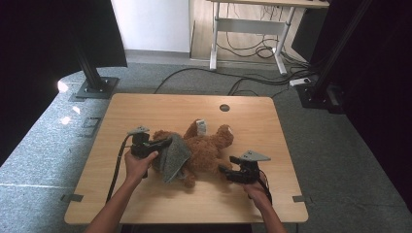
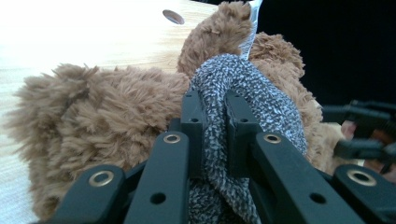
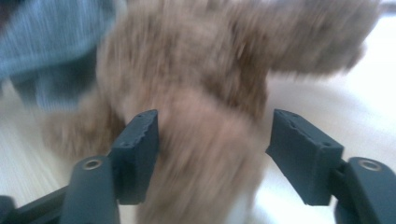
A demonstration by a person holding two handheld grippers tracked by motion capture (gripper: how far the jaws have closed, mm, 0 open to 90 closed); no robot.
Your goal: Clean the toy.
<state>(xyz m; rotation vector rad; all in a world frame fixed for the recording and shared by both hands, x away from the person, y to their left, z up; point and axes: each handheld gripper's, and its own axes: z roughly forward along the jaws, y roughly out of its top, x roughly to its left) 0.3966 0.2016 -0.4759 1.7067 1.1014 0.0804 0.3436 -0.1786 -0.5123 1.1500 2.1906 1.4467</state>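
A brown teddy bear (image 1: 208,145) lies in the middle of the wooden table (image 1: 145,204). A grey knit cloth (image 1: 174,156) is draped over its left part. My left gripper (image 1: 167,142) is shut on a fold of that cloth (image 2: 266,105), its pads (image 2: 192,112) pinching the knit right against the bear's fur (image 2: 107,116). My right gripper (image 1: 223,171) stands open at the bear's near right side. One furry limb (image 3: 210,154) lies between its wide-set pads (image 3: 140,133), with a gap on the right side. The cloth (image 3: 51,42) shows blurred beyond.
A white tag (image 1: 201,127) sticks up from the bear. A round cable hole (image 1: 224,107) sits near the table's far edge. Black frame posts (image 1: 92,73) stand on the floor at both far corners, with cables (image 1: 252,85) and a desk frame behind.
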